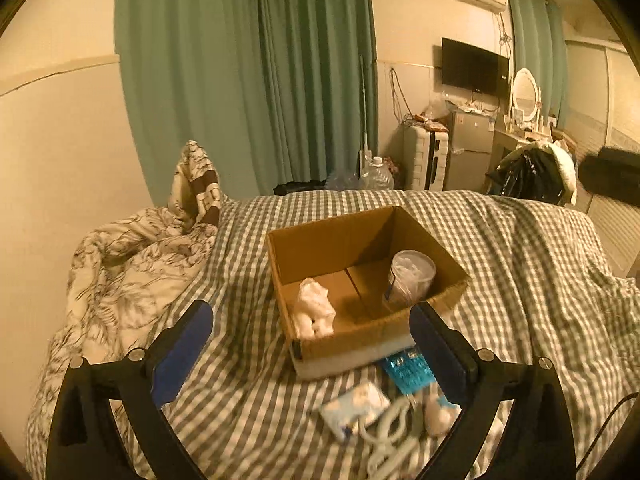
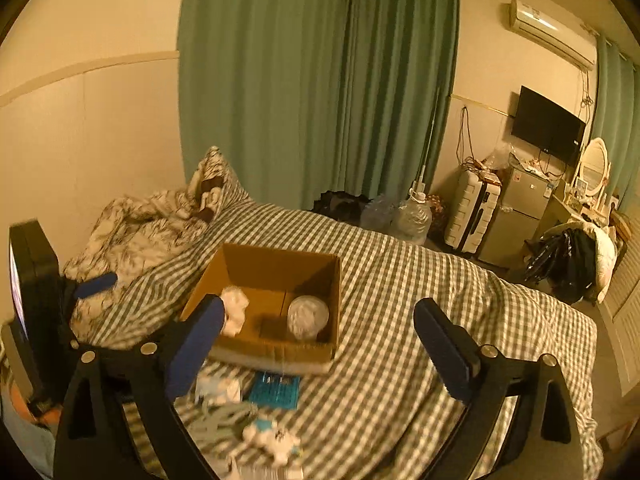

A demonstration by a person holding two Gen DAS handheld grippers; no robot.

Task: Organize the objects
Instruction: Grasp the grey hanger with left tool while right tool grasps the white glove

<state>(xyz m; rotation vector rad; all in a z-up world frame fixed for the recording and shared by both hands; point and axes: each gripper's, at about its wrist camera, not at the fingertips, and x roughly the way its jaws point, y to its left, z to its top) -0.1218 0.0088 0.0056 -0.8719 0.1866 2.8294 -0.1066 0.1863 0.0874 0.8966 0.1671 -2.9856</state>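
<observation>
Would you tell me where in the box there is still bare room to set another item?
Inside the cardboard box, the floor between the white plush and the clear round container, back to the far wall, is bare. The bedspread before the box is crowded.

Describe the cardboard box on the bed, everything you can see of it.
The cardboard box is plain brown corrugated card, open at the top with no flaps showing, sitting upright on the checked bedspread. A pale strip runs along the bottom of its near side. Inside, a white crumpled item leans in the near left corner and a clear lidded round container stands at the right. A seam crosses the bare floor between them. Neither gripper touches it; small items lie on the bedspread just in front.
</observation>
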